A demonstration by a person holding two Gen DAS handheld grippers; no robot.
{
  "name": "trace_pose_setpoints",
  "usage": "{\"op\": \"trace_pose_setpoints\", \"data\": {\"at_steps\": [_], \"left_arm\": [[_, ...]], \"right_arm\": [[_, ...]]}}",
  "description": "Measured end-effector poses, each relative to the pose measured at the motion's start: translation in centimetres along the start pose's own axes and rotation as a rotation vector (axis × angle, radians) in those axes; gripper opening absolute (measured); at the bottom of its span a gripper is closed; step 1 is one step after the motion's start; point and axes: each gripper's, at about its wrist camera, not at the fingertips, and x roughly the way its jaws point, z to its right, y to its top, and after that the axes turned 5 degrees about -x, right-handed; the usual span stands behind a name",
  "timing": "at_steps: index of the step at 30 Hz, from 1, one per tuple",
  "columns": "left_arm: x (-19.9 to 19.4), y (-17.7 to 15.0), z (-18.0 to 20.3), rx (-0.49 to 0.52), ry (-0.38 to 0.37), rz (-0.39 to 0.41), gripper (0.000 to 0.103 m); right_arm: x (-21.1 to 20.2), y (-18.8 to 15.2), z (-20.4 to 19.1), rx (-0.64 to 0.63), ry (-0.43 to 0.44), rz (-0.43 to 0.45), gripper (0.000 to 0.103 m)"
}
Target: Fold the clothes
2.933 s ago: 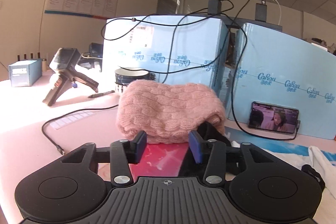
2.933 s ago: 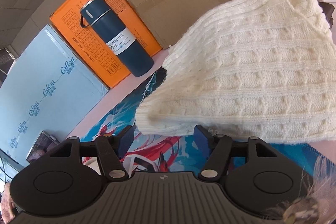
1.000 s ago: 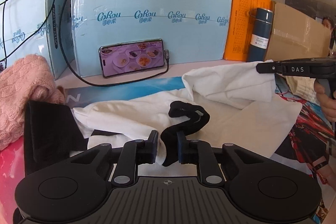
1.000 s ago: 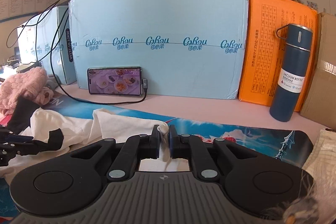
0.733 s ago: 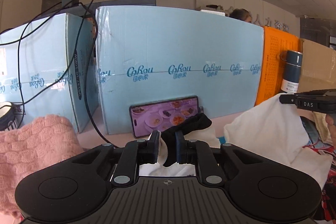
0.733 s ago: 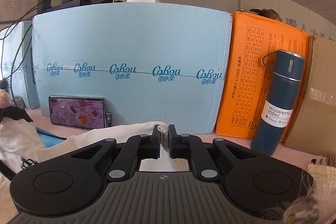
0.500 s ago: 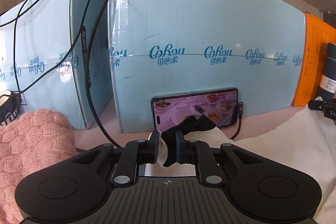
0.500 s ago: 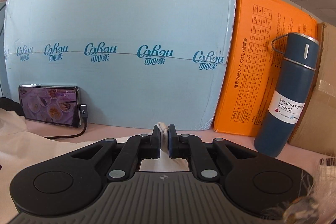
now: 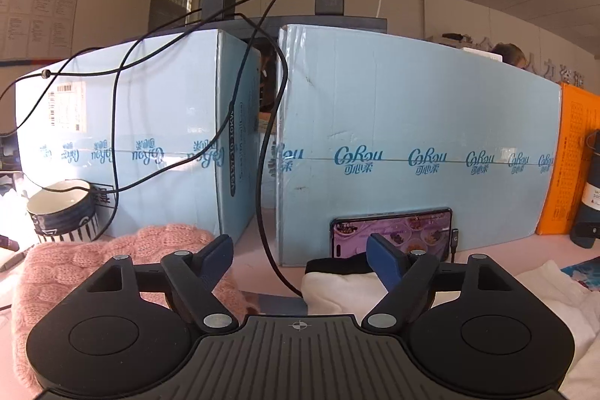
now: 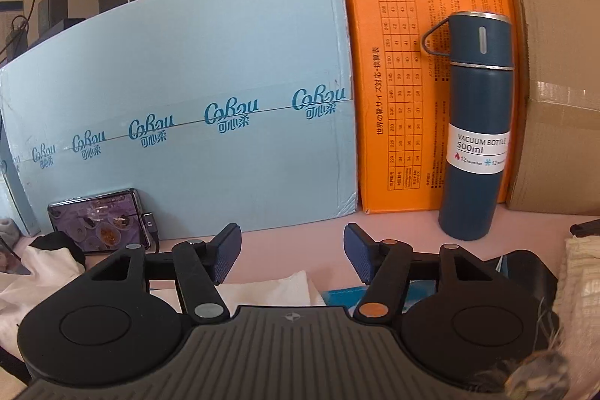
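Pink tabletop (image 10: pixel 300 242): one white garment (image 9: pixel 337 282) under two empty hand-held grippers (image 9: pixel 300 252) (image 10: pixel 291 252), jaws opening.

Bright daylight, sharp focus, strong fisheye bending, dark vignetted corners.

A blue vacuum bottle (image 10: pixel 475 122) stands against an orange box (image 10: pixel 397 92); a phone (image 9: pixel 390 231) leans on a blue box (image 9: pixel 412 145)

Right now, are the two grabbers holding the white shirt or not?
Left gripper: jaws opening, nothing between them; the white shirt lies below.
Right gripper: jaws opening, holding nothing.
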Motion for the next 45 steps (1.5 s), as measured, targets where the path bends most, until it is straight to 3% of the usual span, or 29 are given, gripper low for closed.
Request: {"op": "trace_pose_setpoints", "data": {"at_steps": [4, 10, 15, 23, 25, 26, 28, 30, 34, 35, 42, 45], "left_arm": [[-1.6, -2.6, 0.5, 0.045, -0.092, -0.119, 0.080], [-1.7, -5.7, 2.5, 0.178, -0.163, -0.256, 0.080], [-1.1, -6.9, 3.4, 0.214, -0.193, -0.303, 0.080], [0.3, -7.0, 2.6, 0.174, -0.155, -0.340, 0.080], [0.5, -6.9, 2.3, 0.158, -0.167, -0.347, 0.072], [0.2, -6.9, 2.6, 0.180, -0.176, -0.339, 0.064], [-0.3, -7.0, 3.3, 0.229, -0.195, -0.319, 0.030], [-1.1, -7.1, 4.1, 0.267, -0.213, -0.305, 0.012], [-3.7, -7.0, 5.0, 0.294, -0.183, -0.196, 0.010], [-4.8, -6.8, 5.0, 0.280, -0.207, -0.159, 0.010], [-13.1, -6.1, 4.5, 0.191, -0.415, 0.120, 0.009], [-16.1, -6.7, 3.2, 0.121, -0.537, 0.173, 0.009]], "right_arm": [[-2.6, -0.7, 2.4, 0.018, 0.092, -0.044, 0.065], [-4.8, -3.4, 3.3, -0.198, 0.250, -0.152, 0.068], [-4.8, -5.3, 2.9, -0.310, 0.311, -0.248, 0.068], [-3.7, -6.4, 2.9, -0.320, 0.363, -0.304, 0.067], [-3.7, -6.4, 2.8, -0.327, 0.366, -0.300, 0.067], [-3.8, -6.5, 2.7, -0.334, 0.366, -0.298, 0.064], [-4.0, -6.5, 2.5, -0.351, 0.381, -0.291, 0.055], [-4.4, -6.6, 2.1, -0.376, 0.388, -0.282, 0.046], [-5.9, -6.9, 2.4, -0.405, 0.365, -0.243, 0.007], [-6.3, -7.0, 2.7, -0.401, 0.361, -0.232, 0.003], [-12.6, -7.7, 5.8, -0.222, 0.406, -0.106, 0.002], [-15.2, -8.1, 7.1, -0.148, 0.398, -0.057, 0.002]]}}
